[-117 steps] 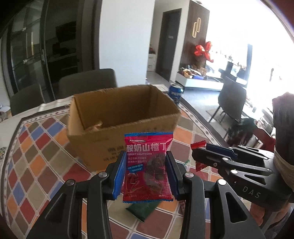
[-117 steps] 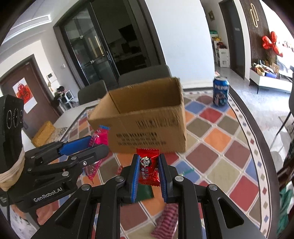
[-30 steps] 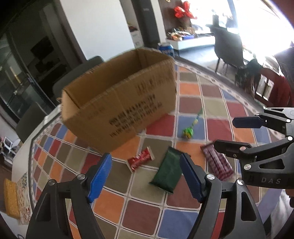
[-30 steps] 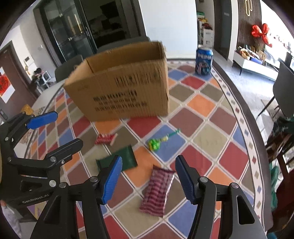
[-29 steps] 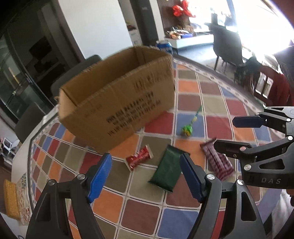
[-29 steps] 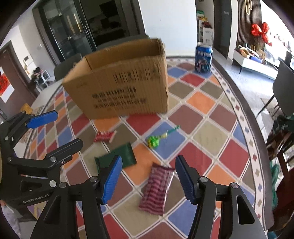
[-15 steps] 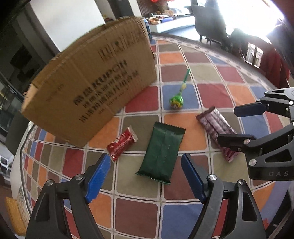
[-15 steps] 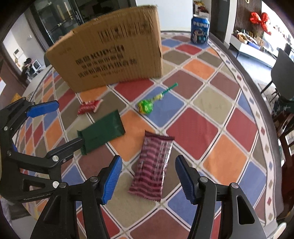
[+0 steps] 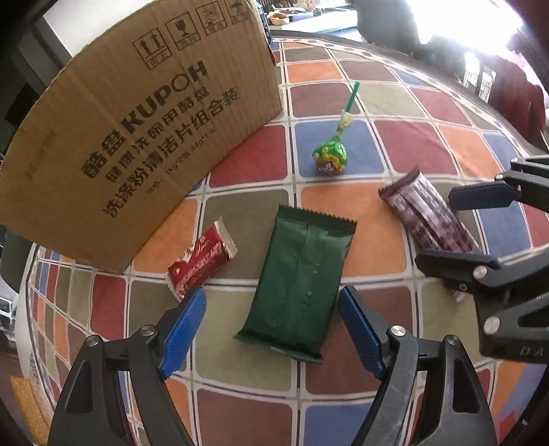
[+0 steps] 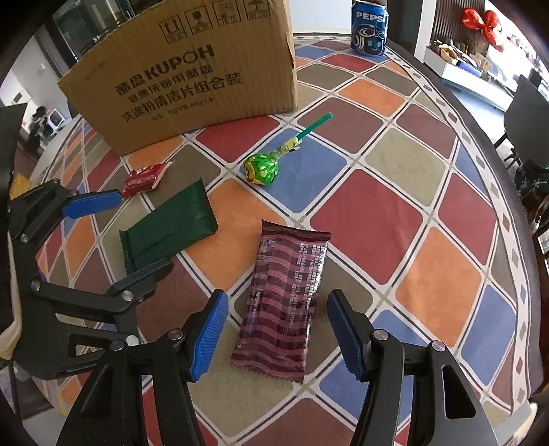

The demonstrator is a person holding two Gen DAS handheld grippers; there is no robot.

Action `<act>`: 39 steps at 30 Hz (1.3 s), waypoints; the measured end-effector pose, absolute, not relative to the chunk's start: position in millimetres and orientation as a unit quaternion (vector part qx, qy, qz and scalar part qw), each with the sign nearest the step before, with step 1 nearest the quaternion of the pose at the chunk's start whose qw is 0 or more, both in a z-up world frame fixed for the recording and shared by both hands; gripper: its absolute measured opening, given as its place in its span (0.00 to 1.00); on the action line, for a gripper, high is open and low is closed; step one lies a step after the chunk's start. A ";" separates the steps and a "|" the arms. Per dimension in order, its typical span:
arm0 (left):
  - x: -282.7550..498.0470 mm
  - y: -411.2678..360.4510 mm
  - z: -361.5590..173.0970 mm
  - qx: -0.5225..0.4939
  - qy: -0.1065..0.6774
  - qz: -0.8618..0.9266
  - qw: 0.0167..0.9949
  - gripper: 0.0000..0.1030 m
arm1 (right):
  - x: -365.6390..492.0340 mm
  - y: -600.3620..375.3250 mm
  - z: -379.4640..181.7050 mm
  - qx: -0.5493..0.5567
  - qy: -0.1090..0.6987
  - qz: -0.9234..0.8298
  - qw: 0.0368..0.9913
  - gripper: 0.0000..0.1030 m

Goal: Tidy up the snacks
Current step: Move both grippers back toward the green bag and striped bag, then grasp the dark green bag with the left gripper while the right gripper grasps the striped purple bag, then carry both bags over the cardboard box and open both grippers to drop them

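Observation:
A green snack packet (image 9: 299, 281) lies flat on the checked tablecloth, its near end between the open fingers of my left gripper (image 9: 272, 331). A maroon striped packet (image 10: 286, 298) lies between the open fingers of my right gripper (image 10: 278, 329). A small red packet (image 9: 202, 259) lies left of the green one, near the cardboard box (image 9: 137, 116). A green lollipop (image 9: 331, 156) lies beyond them. The green packet (image 10: 168, 224), the lollipop (image 10: 262, 168), the red packet (image 10: 145, 176) and the box (image 10: 192, 68) also show in the right wrist view. Both grippers are empty.
A blue Pepsi can (image 10: 370, 27) stands behind the box at the table's far right. The round table's edge (image 10: 514, 192) curves along the right. Dark chairs (image 10: 525, 103) stand beyond it. My left gripper (image 10: 113, 240) shows at left in the right wrist view.
Both grippers held snacks earlier and are now open and empty. Over the last second both have come down low towards the table, over the green and maroon packets.

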State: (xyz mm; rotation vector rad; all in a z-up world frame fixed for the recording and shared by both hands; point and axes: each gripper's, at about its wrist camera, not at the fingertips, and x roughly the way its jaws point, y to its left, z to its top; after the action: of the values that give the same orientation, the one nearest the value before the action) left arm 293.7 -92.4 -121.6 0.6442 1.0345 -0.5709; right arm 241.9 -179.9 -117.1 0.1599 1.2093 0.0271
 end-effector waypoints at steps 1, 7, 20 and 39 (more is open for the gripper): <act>296.6 -92.9 -122.0 0.295 0.481 -0.264 0.783 0.77 | 242.7 -179.2 -116.9 0.073 0.565 0.011 0.822 0.59; 304.4 -89.9 -123.3 0.256 0.489 -0.271 0.789 0.71 | 250.2 -177.5 -116.4 0.059 0.560 0.007 0.827 0.59; 293.1 -75.1 -120.6 0.172 0.510 -0.264 0.801 0.44 | 245.8 -174.4 -118.5 0.021 0.528 0.002 0.849 0.42; 277.3 -54.1 -65.2 0.087 0.474 -0.192 0.855 0.44 | 240.8 -188.6 -77.7 0.061 0.475 0.052 0.876 0.40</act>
State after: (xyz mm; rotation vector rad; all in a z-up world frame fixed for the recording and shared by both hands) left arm 277.3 -54.1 -65.2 0.1837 0.9961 -0.4030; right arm 240.8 -188.6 -77.7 0.1270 0.9907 0.1076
